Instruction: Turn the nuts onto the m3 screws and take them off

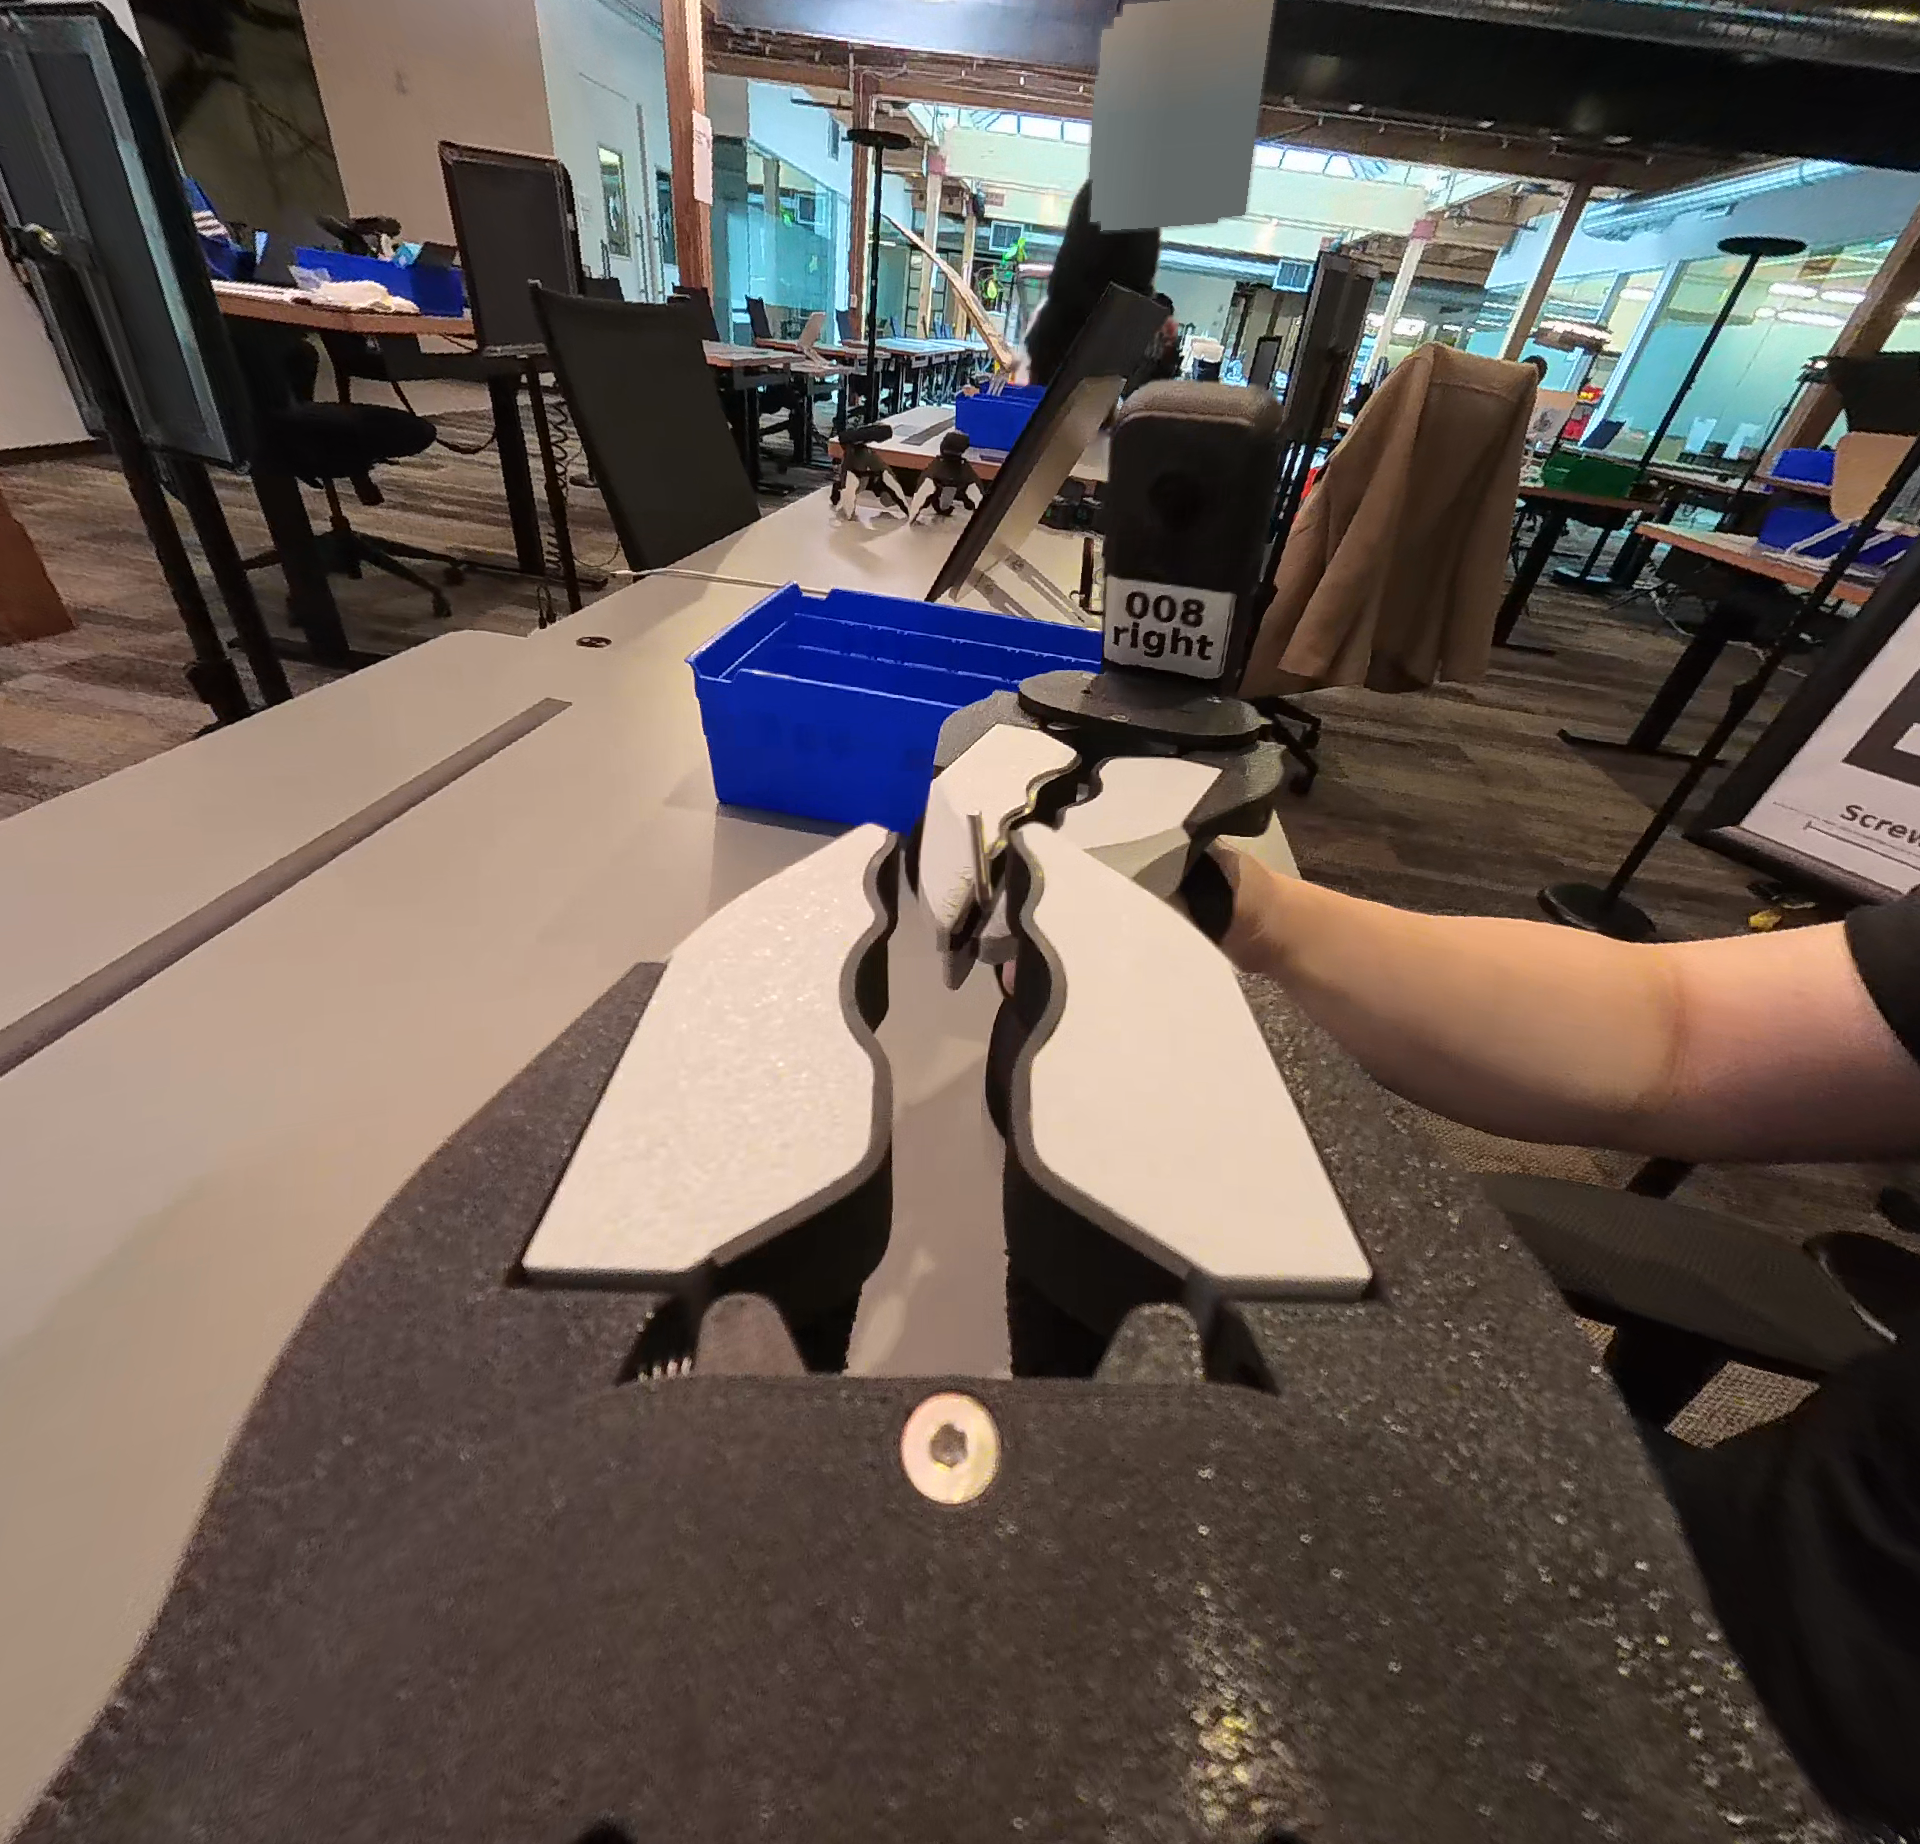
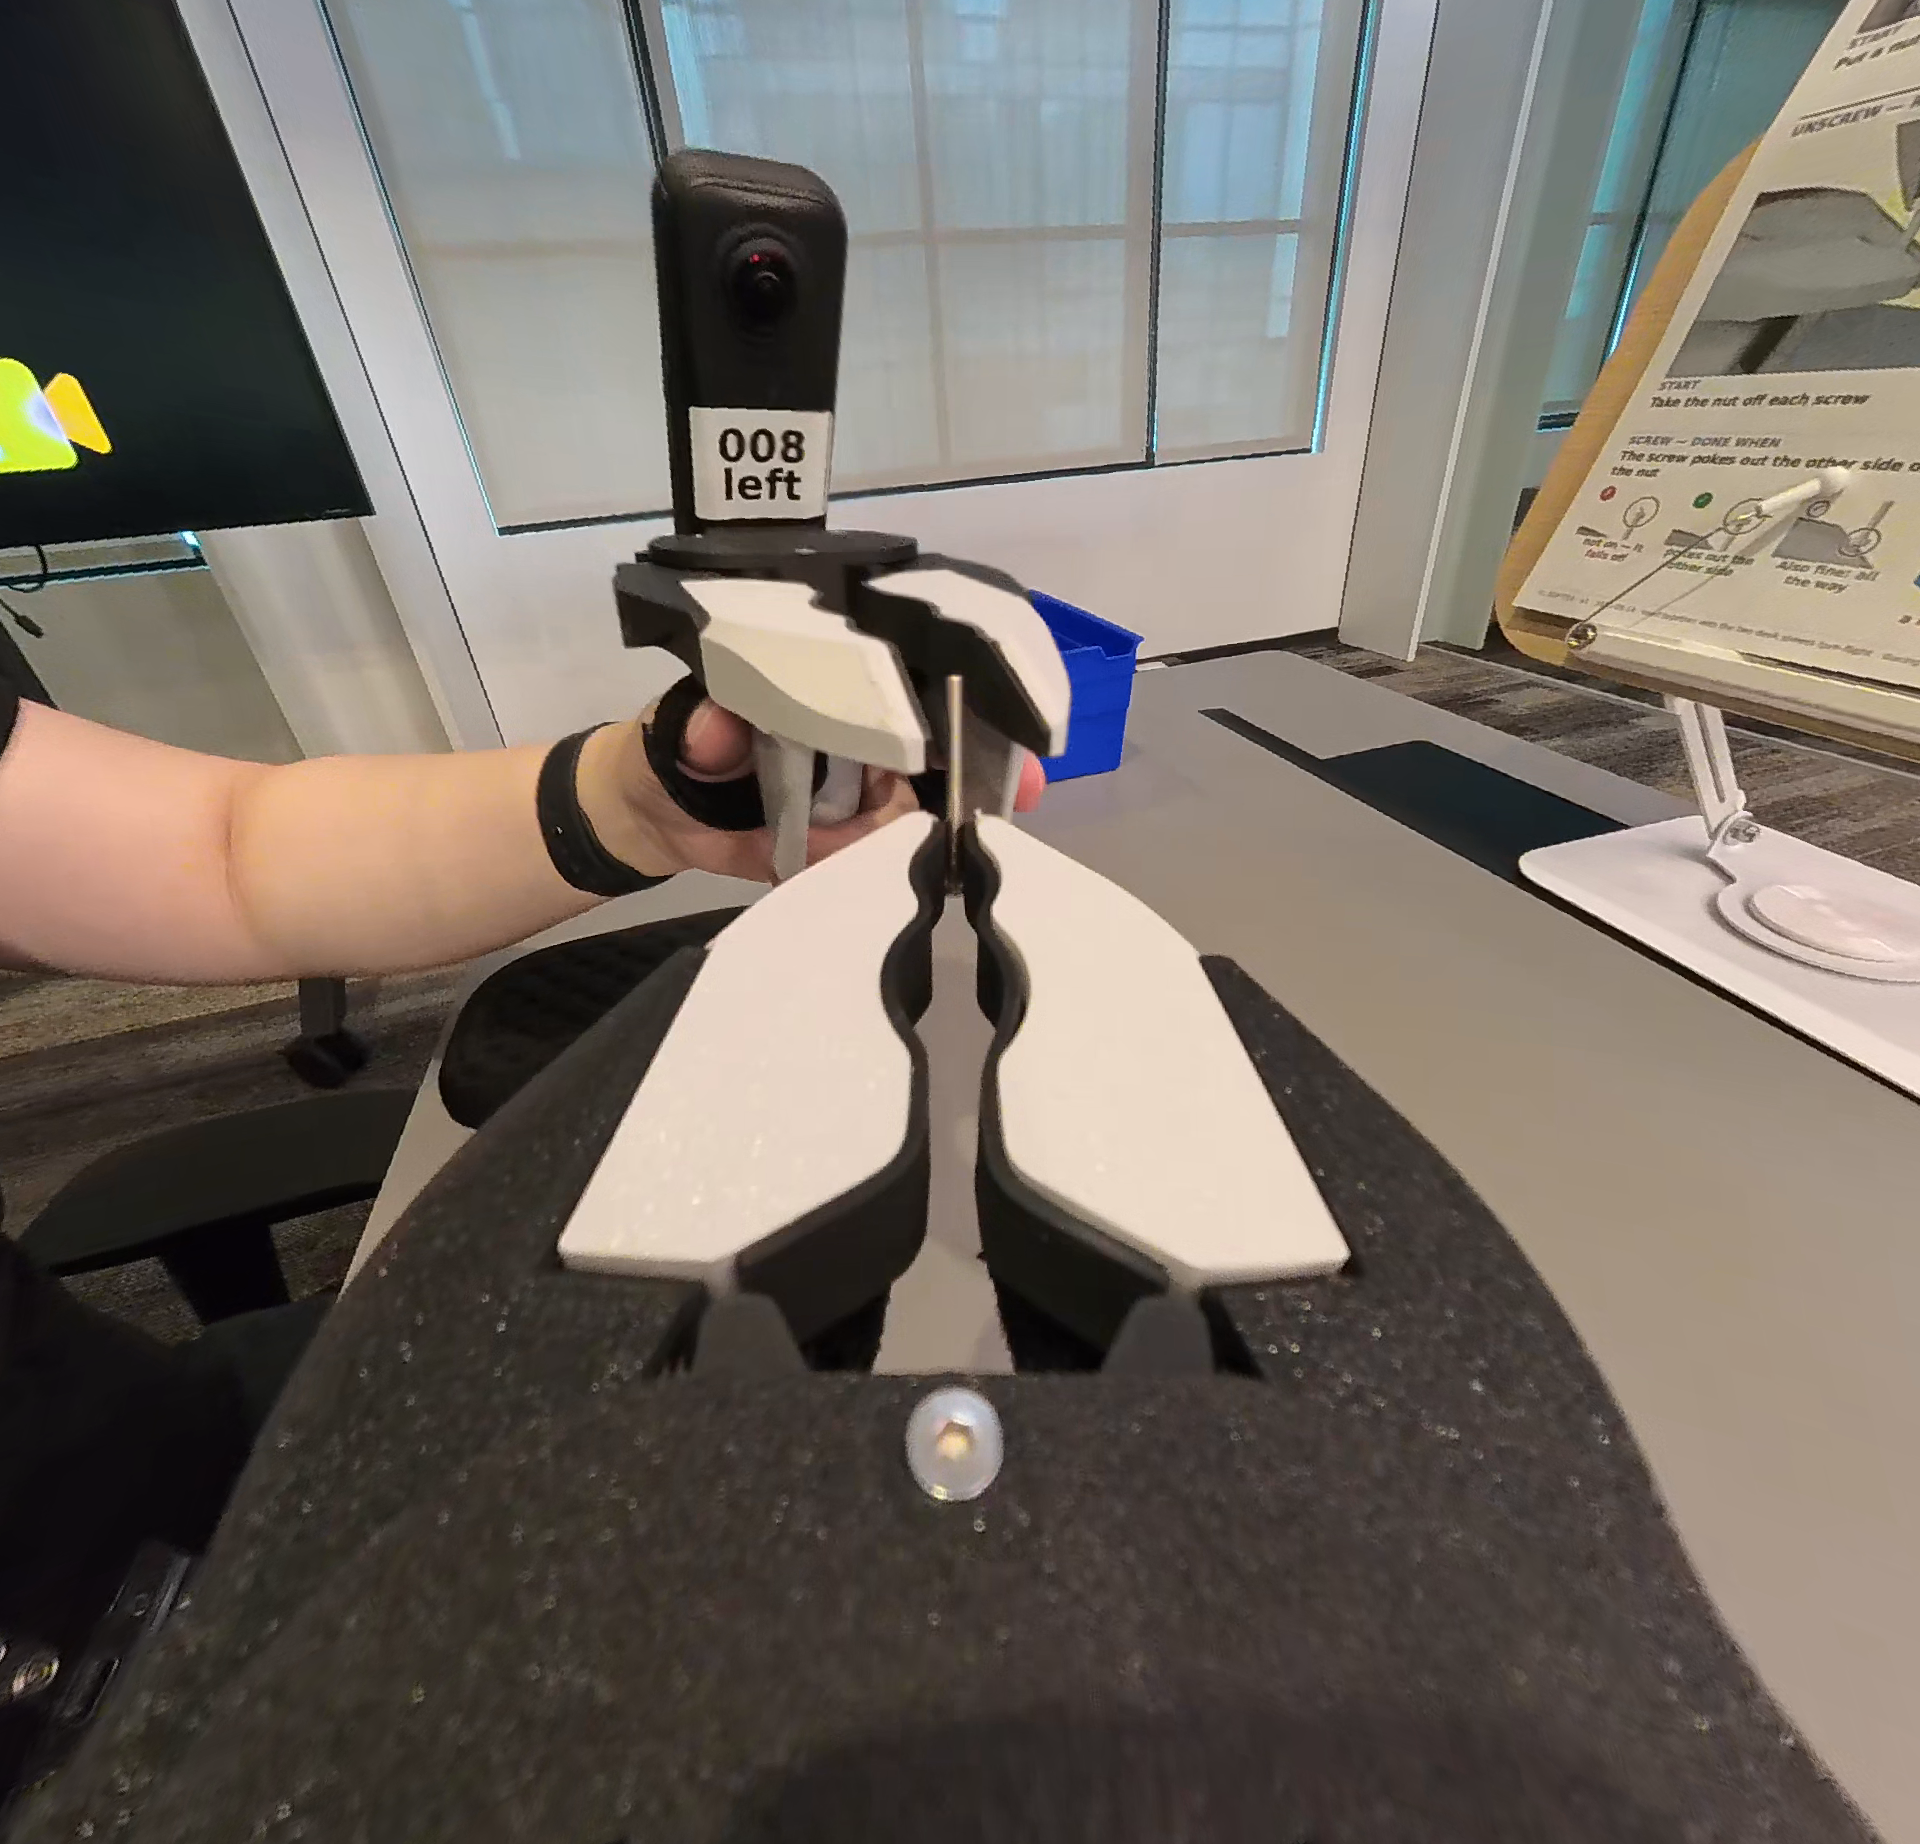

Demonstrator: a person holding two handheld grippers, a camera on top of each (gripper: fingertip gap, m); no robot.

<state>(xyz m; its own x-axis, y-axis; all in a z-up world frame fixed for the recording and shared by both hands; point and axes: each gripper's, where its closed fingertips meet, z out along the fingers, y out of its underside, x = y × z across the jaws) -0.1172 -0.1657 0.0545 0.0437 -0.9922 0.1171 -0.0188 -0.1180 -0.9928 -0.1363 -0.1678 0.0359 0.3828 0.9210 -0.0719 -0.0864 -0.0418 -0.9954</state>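
While the right tool pinches an upright screw, the left tool gapes narrowly.

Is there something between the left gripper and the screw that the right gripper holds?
Nothing visible. The screw stands upright in the shut tips of the right gripper. The open left gripper faces it directly, with only air between. No nut shows in either view.

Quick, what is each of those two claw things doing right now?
Left gripper: open, nothing visibly held between its fingers.
Right gripper: closed on a thin metal screw that stands upright from its tips.
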